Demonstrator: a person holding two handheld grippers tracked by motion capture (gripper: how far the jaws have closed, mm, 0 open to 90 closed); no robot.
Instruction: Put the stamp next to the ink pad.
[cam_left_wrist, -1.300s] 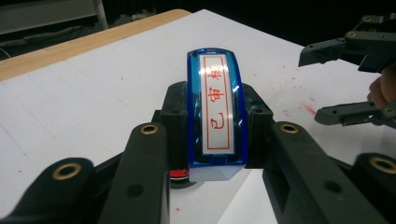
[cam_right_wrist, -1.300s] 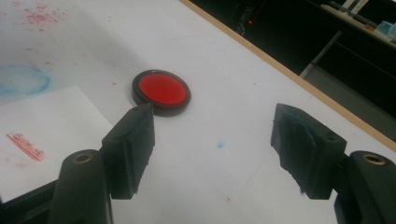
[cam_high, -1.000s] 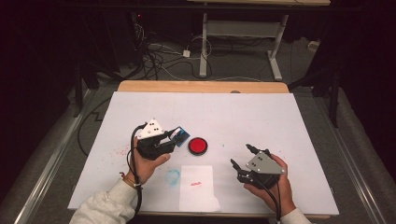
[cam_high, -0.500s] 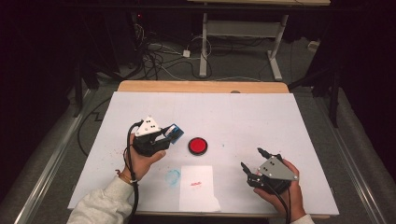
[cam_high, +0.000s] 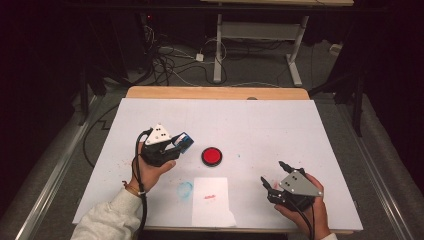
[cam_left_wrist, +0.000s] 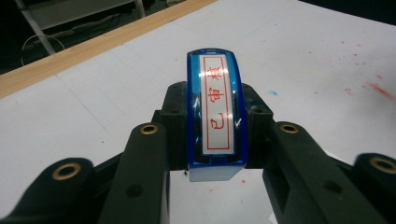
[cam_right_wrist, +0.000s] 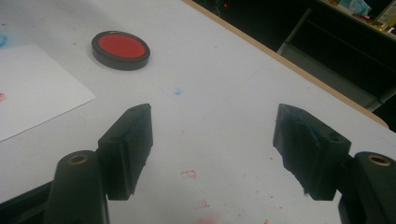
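Note:
My left gripper (cam_high: 181, 143) is shut on a blue stamp (cam_high: 186, 141) and holds it above the white table, left of the red ink pad (cam_high: 212, 156). In the left gripper view the blue stamp (cam_left_wrist: 215, 112) sits squeezed between the two black jaws, its white face with red characters turned up toward the camera. My right gripper (cam_high: 272, 179) is near the front right of the table, open and holding nothing. In the right gripper view the red ink pad (cam_right_wrist: 120, 49) lies ahead at upper left, and a sheet of white paper (cam_right_wrist: 32, 88) reaches in from the left.
The white paper (cam_high: 211, 199) with a small red mark lies at the table's front edge, between the two hands. A blue smudge (cam_high: 184, 189) stains the table (cam_high: 250, 125) beside it. A wooden strip (cam_high: 215, 93) runs along the far edge.
My left gripper has lifted slightly up and left with the stamp, away from the ink pad. My right hand has drawn back toward the front right corner, gripper still open.

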